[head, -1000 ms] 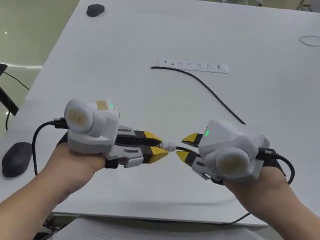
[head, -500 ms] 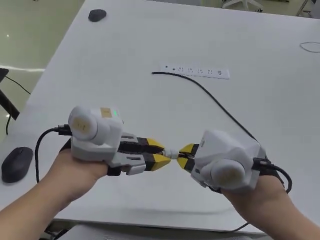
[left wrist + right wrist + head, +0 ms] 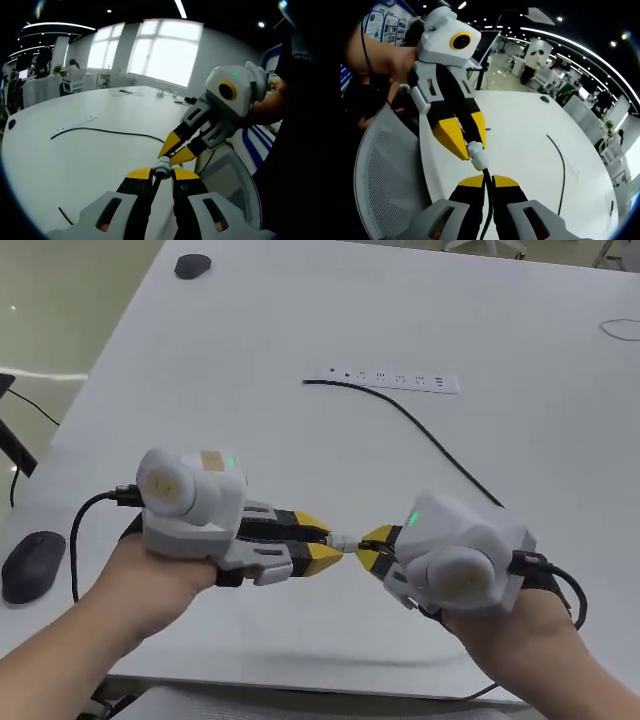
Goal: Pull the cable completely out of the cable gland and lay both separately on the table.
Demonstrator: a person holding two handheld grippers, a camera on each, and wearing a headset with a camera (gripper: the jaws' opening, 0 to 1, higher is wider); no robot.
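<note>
Left gripper (image 3: 325, 542): jaws closed on the cable gland (image 3: 341, 539), a small white fitting pinched at the yellow tips.
Right gripper (image 3: 369, 546): jaws nearly together on the black cable (image 3: 488, 192), gripped just beside the gland.
Cable gland: held in the air over the near edge of the table (image 3: 250, 390), between the two facing grippers. Long axis ran level from one gripper to the other, cable end towards the right gripper.
Cable: still seated in the gland.
Power strip (image 3: 392, 378): flat on the table, farther back.
Black cord (image 3: 425, 430): ran from beside the strip towards the right gripper; link to the held cable could not be told.
Mouse (image 3: 32, 565): at the table's left edge.
</note>
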